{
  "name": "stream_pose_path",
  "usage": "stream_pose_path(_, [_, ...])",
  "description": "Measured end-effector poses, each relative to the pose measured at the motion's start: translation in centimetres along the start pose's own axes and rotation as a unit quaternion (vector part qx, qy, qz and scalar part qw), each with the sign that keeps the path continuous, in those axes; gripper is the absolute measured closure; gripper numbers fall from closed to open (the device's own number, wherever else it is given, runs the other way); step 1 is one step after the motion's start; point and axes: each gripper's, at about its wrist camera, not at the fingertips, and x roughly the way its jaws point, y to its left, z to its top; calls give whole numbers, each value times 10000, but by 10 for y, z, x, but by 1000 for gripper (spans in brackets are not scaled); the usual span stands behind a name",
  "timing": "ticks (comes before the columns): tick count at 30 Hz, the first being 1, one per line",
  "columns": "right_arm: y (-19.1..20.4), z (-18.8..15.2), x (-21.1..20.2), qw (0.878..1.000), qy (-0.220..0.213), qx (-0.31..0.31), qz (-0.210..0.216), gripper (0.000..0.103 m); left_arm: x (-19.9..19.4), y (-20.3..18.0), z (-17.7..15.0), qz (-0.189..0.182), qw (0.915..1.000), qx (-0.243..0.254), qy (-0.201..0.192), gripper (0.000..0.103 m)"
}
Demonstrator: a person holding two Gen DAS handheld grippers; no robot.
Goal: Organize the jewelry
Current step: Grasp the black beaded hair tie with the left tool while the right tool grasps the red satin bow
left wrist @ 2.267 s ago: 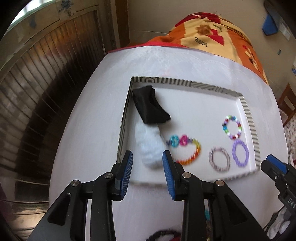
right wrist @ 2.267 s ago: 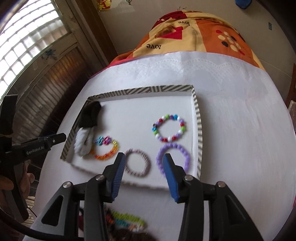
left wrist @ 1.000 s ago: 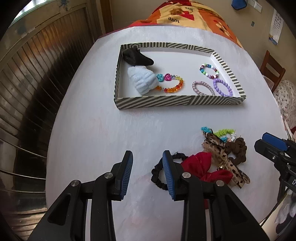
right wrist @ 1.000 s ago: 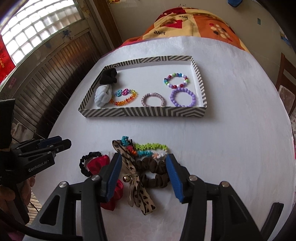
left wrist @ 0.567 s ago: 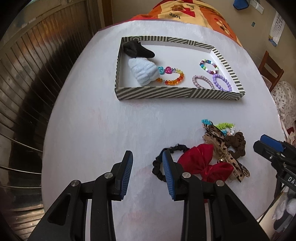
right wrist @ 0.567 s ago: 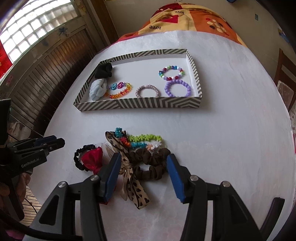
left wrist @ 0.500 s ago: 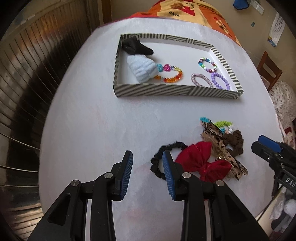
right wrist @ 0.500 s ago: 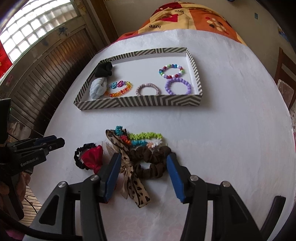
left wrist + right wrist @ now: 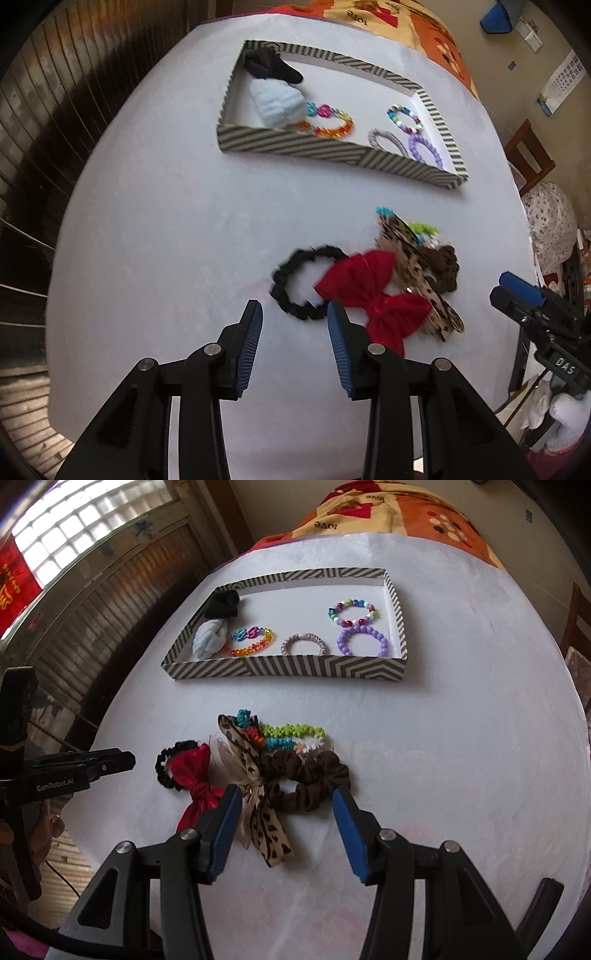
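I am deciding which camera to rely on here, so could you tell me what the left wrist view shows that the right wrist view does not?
Only the left wrist view: the left claw, its jaws opening, empty, near the black scrunchie; a wooden chair.

Only the right wrist view: the right claw, open over the brown scrunchie; a bright window.

Both: the striped tray, the red bow.

Left claw angled steeply down, jaws opening — right claw likewise, gaping, both empty.
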Motion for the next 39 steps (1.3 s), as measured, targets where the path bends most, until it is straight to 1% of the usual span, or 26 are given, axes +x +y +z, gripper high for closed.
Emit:
stream_pose_path(1, [1, -1, -3, 9999, -20, -81, 80, 49, 1, -1, -2, 71, 10000, -7, -6, 87])
stream_pose_path(2, [4, -3, -5, 9997, -2, -188, 163, 49, 2, -2, -5, 216, 9997, -60, 3, 87])
stream_pose_path(3, [10, -5, -6, 9989, 69, -386, 254, 49, 3, -2, -7, 299, 9995, -132, 28, 87])
stream_pose_path(6, [26, -8, -8, 9957, 81, -784, 481, 49, 2, 1, -10, 412, 9985, -356, 36, 87])
stream_pose_path(8, [38, -6, -4, 9929, 111, -951, 700, 49, 4, 4, -9, 530, 9976, -445, 31, 87])
stream_pose_path(12, [61, -4, 17, 9873, 224, -1279, 913, 49, 19, 10, 0, 622, 9972, -400, 127, 87])
stream_pose_path(16, [75, 0, 47, 9851, 331, -1504, 769, 49, 36, 17, 12, 486, 9983, -217, 239, 87])
stream_pose_path(19, [83, 3, 62, 9819, 422, -1554, 994, 49, 40, 21, 18, 514, 9983, -173, 222, 87])
stream_pose_path(22, [93, 3, 74, 9776, 550, -1824, 891, 49, 47, 21, 24, 498, 9983, -69, 302, 85])
stream_pose_path(25, [96, 2, 85, 9758, 664, -1908, 841, 49, 53, 17, 26, 543, 9978, 76, 364, 84])
stream_pose_path(29, [96, -3, 98, 9729, 845, -2047, 670, 49, 55, 10, 24, 633, 9970, 239, 386, 81])
stream_pose_path(36, [92, -5, 101, 9730, 854, -2020, 718, 49, 49, 10, 25, 464, 9985, 73, 276, 81])
stream_pose_path(39, [91, -4, 100, 9727, 855, -2033, 723, 49, 48, 10, 26, 474, 9983, 12, 335, 80])
